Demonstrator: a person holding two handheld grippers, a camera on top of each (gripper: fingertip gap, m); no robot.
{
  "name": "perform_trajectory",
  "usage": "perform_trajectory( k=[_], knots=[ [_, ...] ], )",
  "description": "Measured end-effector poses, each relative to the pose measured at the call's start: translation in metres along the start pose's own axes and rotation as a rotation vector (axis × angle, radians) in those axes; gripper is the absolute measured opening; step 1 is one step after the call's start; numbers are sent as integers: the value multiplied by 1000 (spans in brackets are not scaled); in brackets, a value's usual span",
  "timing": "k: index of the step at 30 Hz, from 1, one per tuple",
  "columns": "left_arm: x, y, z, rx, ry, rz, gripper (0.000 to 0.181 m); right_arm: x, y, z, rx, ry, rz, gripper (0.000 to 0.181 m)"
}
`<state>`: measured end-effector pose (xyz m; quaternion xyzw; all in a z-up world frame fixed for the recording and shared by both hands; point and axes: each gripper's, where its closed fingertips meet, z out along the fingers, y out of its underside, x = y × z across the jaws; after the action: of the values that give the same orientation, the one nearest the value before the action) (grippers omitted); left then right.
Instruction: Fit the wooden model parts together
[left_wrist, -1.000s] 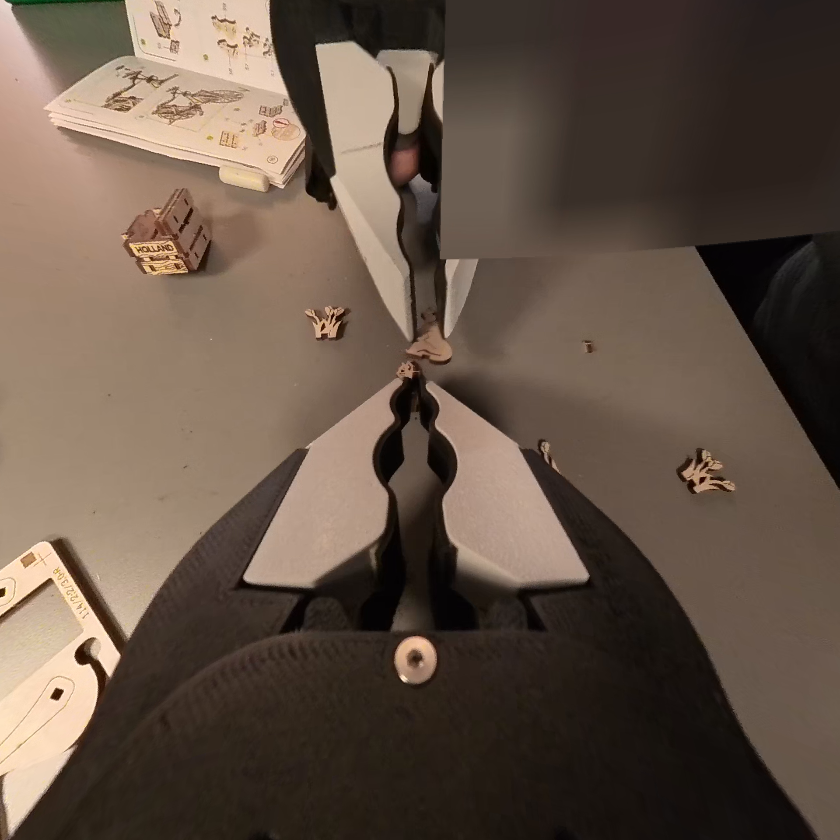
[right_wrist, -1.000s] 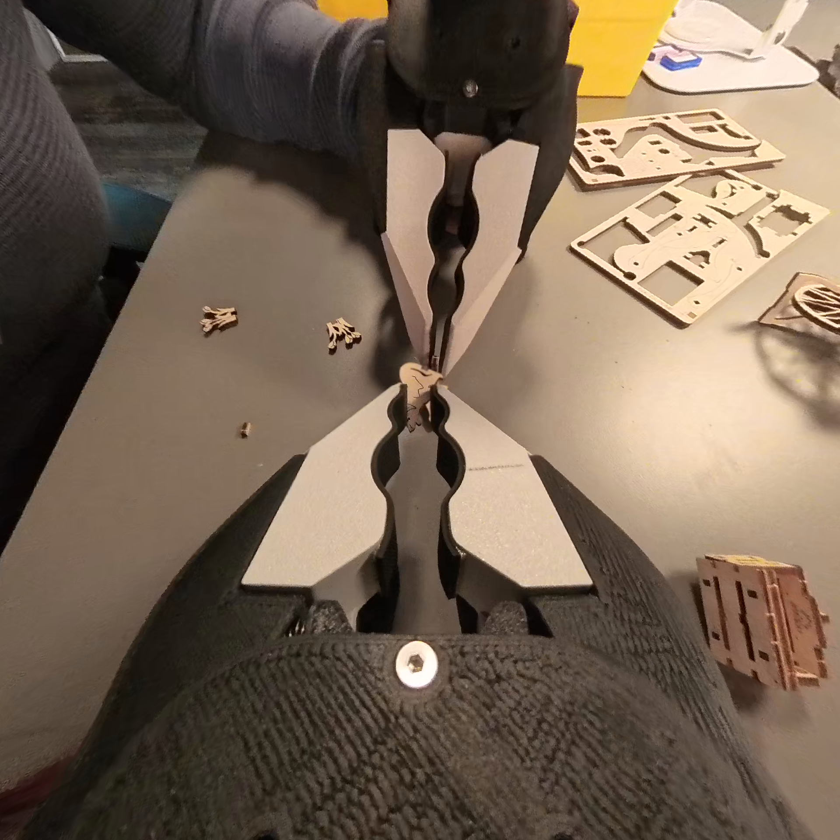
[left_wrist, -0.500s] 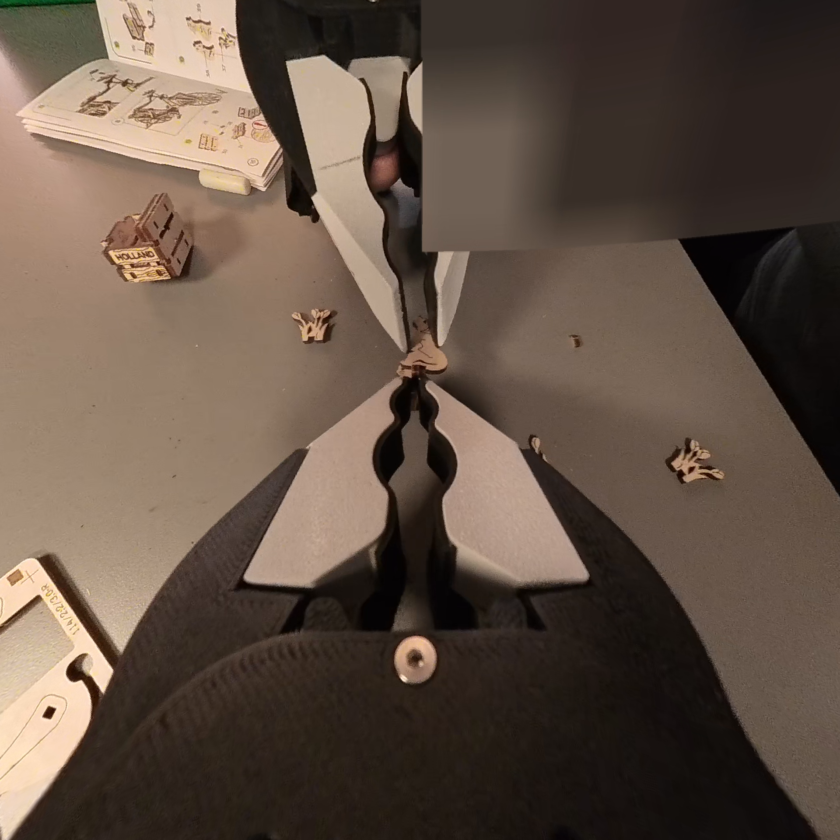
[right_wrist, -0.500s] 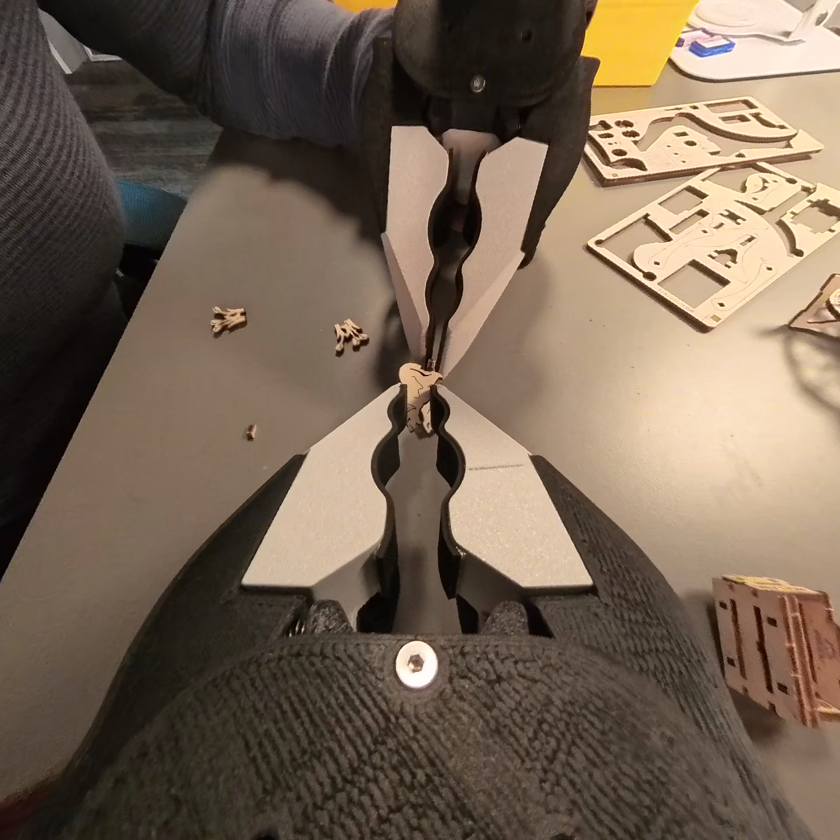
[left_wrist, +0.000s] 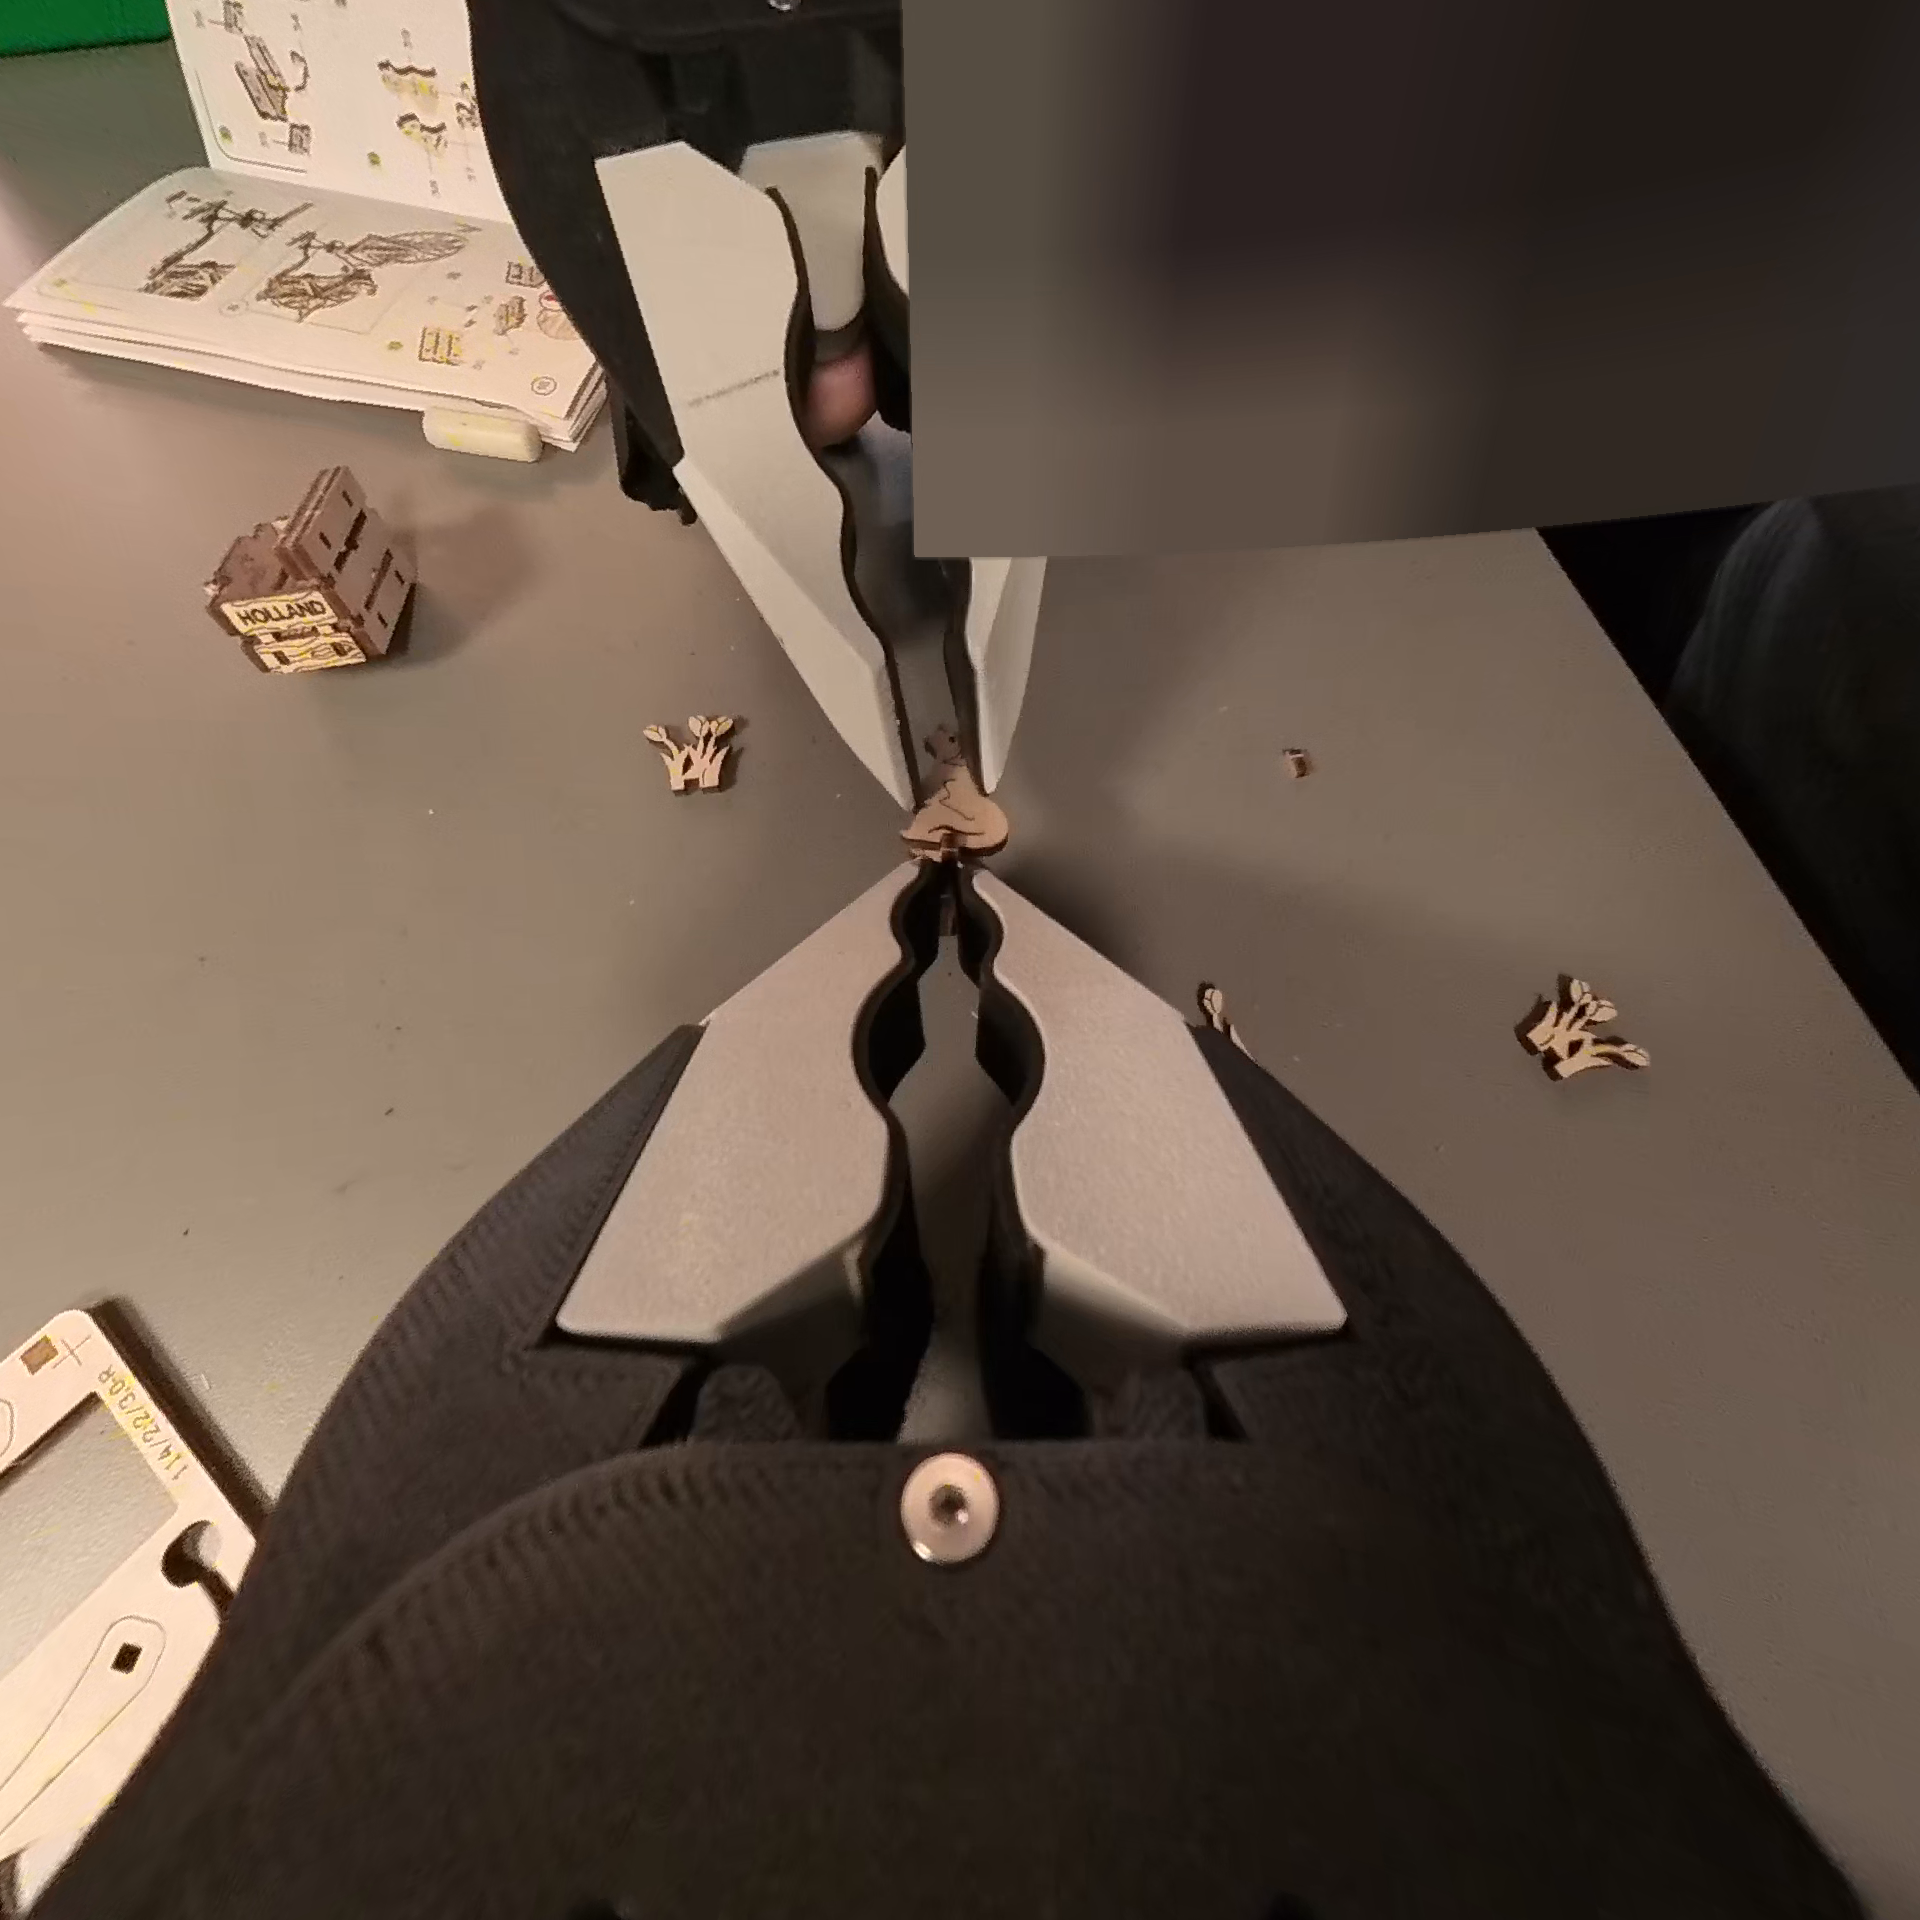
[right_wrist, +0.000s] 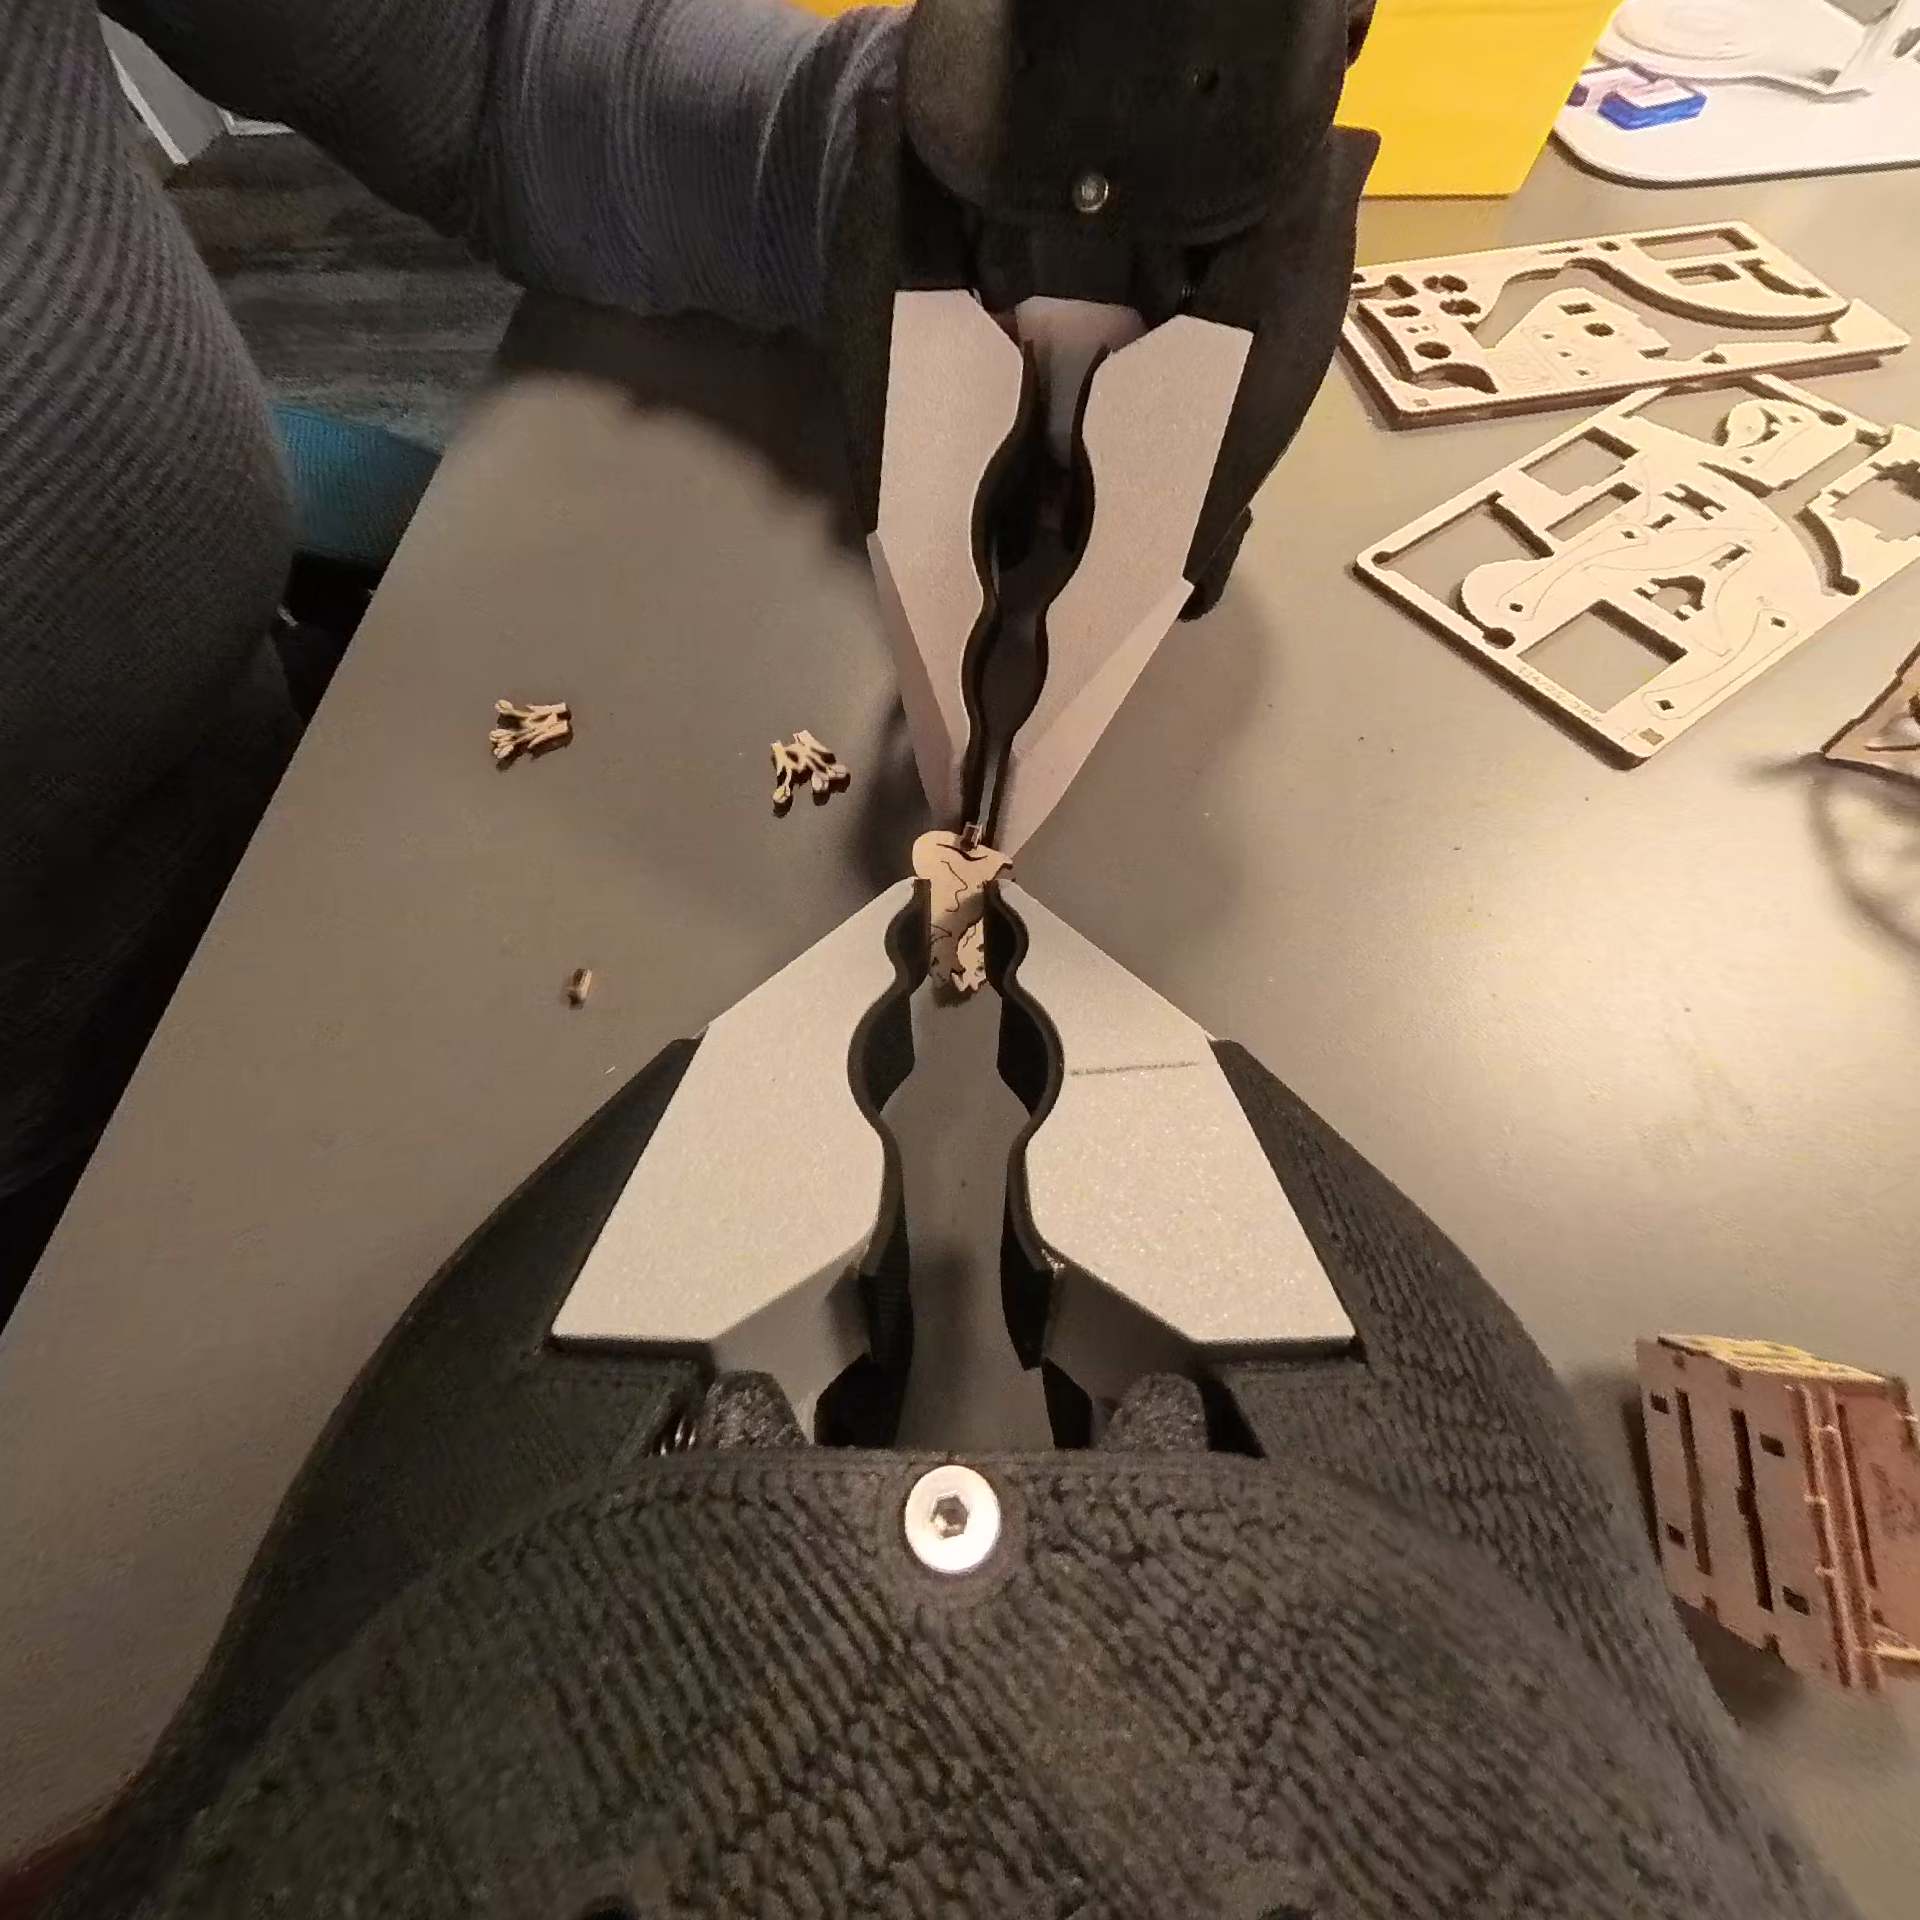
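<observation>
My right gripper (right_wrist: 961, 896) is shut on a small flat wooden figure piece (right_wrist: 956, 920), held just above the grey table (right_wrist: 1351, 987). The piece also shows in the left wrist view (left_wrist: 956, 821), between the right gripper's tips (left_wrist: 951, 795). My left gripper (left_wrist: 940, 888) is shut on a tiny wooden part (left_wrist: 945, 909) that is mostly hidden between its tips. In the right wrist view the left gripper (right_wrist: 979, 821) comes in from the far side, and its tiny dark part (right_wrist: 971, 829) touches the top edge of the figure piece. The two grippers meet tip to tip.
Loose tulip-shaped pieces (left_wrist: 698, 750) (left_wrist: 1579, 1039) (right_wrist: 532, 727) (right_wrist: 808, 767) and a tiny peg (right_wrist: 580, 985) lie around. There is also a small brown crate (left_wrist: 312, 603) (right_wrist: 1787, 1527), an instruction booklet (left_wrist: 312, 301), punched plywood sheets (right_wrist: 1621, 312) (right_wrist: 1662, 582) (left_wrist: 73, 1558) and a yellow box (right_wrist: 1455, 94). The table edge (left_wrist: 1714, 810) is close. Less than 4 cm separates the two grippers' tips. Left tips and right tips are each some 8 cm from the tiny peg (right_wrist: 580, 985). The left camera catches it too, in the left wrist view (left_wrist: 1301, 768).
The small gap between the left gripper's tiny part and the figure piece has closed, and they now touch. Both grippers stay shut and have shifted only slightly.
</observation>
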<state>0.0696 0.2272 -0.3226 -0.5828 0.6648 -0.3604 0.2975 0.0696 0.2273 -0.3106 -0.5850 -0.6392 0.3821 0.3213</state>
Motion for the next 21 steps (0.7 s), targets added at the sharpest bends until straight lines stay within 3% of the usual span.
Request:
perform_trajectory(
  k=[21],
  knots=[
    [1,0,1,-3,-7,33,1,3,2,1,-12,33,-5,15]
  ],
)
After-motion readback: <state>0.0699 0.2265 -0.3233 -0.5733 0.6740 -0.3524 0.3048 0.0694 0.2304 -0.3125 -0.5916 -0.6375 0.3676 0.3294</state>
